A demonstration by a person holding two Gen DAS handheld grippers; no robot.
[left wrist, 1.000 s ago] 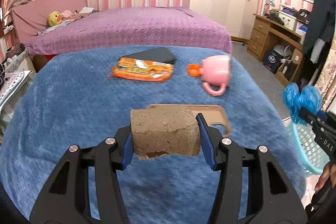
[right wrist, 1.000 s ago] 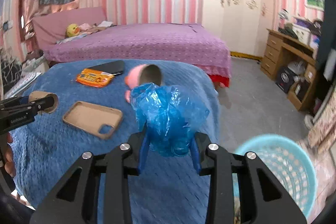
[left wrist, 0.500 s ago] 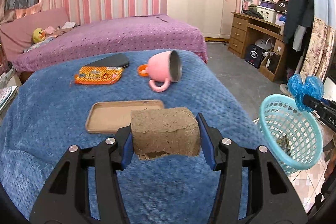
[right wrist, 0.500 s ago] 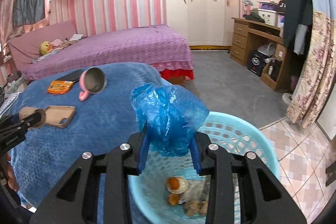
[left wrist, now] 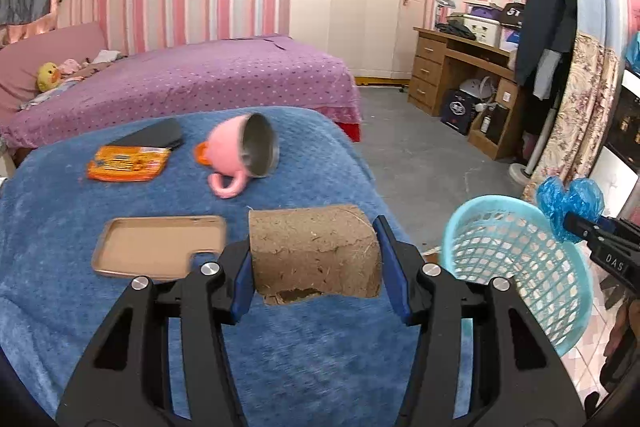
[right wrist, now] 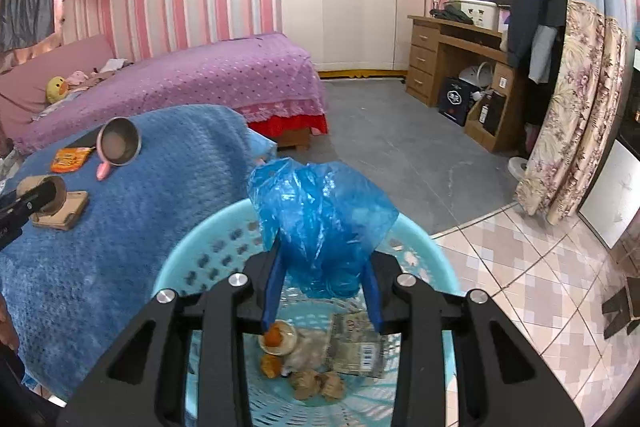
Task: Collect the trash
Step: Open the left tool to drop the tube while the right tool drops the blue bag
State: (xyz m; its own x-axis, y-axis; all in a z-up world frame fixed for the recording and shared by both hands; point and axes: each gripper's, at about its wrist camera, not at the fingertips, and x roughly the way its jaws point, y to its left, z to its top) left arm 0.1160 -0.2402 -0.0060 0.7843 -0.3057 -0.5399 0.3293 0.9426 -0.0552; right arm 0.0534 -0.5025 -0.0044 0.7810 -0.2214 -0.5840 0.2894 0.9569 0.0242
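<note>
My left gripper [left wrist: 314, 259] is shut on a brown cardboard tube [left wrist: 312, 251], held over the right part of the blue blanket [left wrist: 80, 195]. That tube [right wrist: 42, 193] also shows at the left edge of the right wrist view. My right gripper [right wrist: 322, 287] is shut on a crumpled blue plastic bag [right wrist: 320, 223], directly above the light blue mesh basket [right wrist: 200, 259]. Several scraps and a wrapper lie on the basket's floor. In the left wrist view the basket [left wrist: 516, 263] stands at the right with the bag [left wrist: 570, 201] over its far rim.
On the blanket lie a tan phone case [left wrist: 156, 247], a tipped pink mug [left wrist: 244, 153], an orange snack packet [left wrist: 126, 163] and a dark flat case [left wrist: 154, 137]. A purple bed [left wrist: 192, 83] is behind, a wooden desk [right wrist: 452, 55] at right, tiled floor [right wrist: 532, 267] beside the basket.
Both grippers swung right, each keeping its hold. The basket came under the blue bag and into the left wrist view; the table's objects slid left in both views.
</note>
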